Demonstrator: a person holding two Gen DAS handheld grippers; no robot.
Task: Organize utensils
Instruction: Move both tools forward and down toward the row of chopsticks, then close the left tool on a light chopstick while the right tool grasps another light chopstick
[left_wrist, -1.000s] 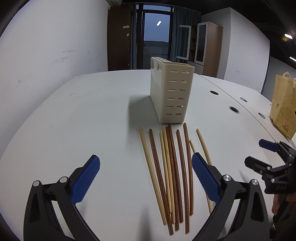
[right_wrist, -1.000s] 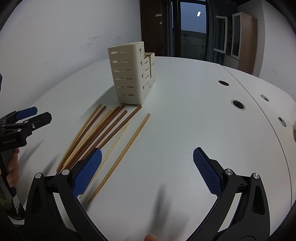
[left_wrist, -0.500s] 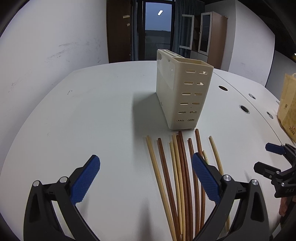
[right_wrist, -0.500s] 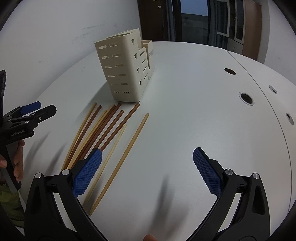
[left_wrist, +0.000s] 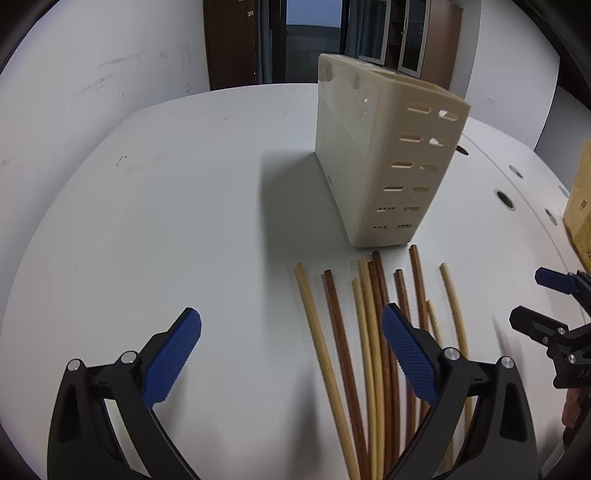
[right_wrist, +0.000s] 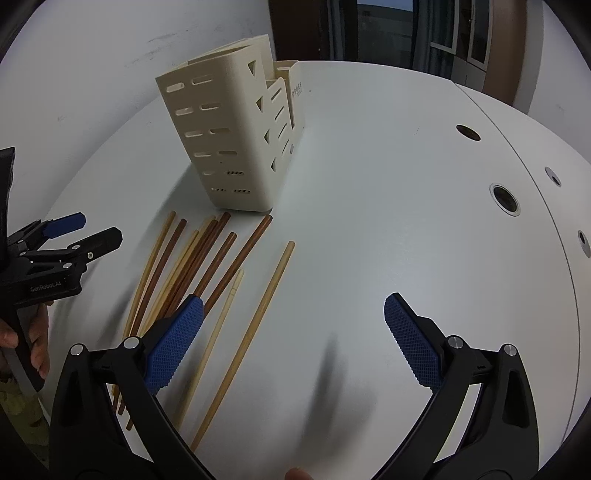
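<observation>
Beneath left hand-held gripper (left_wrist: 291, 349), chopsticks (left_wrist: 369, 332).

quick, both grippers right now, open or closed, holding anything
Left gripper: open, holding nothing, above the table beside the chopsticks.
Right gripper: open, holding nothing.

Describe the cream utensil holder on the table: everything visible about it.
The utensil holder is a tall, narrow cream box, seemingly matte plastic, with rows of slot cut-outs on its end and triangular ones along one side. It steps down into lower compartments behind. It stands upright on the white table, apparently empty. The chopsticks lie fanned just before its base; whether any touch it is unclear. Neither gripper touches it.
</observation>
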